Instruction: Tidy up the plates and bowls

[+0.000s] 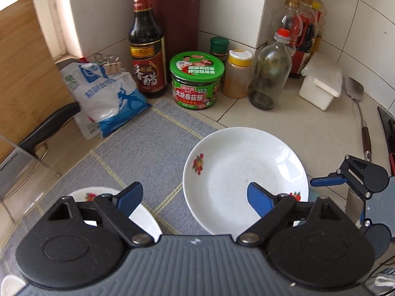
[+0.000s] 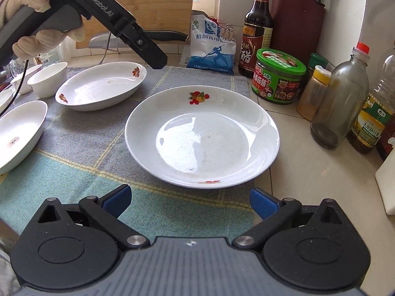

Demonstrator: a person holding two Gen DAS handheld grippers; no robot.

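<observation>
plate (image 2: 202, 137) before open right claw (image 2: 190, 201)

White glazed wall tiles (image 1: 350, 12) are covering the corner behind the counter, with grey grout lines showing between them. A square tiled pillar (image 1: 261, 9) is projecting from the wall at the corner. The pale tiled countertop (image 2: 308, 172) is running beneath, its joints showing dark. A grey and teal checked cloth mat (image 2: 81, 148) is lying flat across the counter's left portion. Daylight is entering from a window frame (image 1: 63, 19) at the left, washing out the sill and reflecting off the tiles. A wooden cutting board (image 1: 22, 56) is leaning upright against the window side.
</observation>
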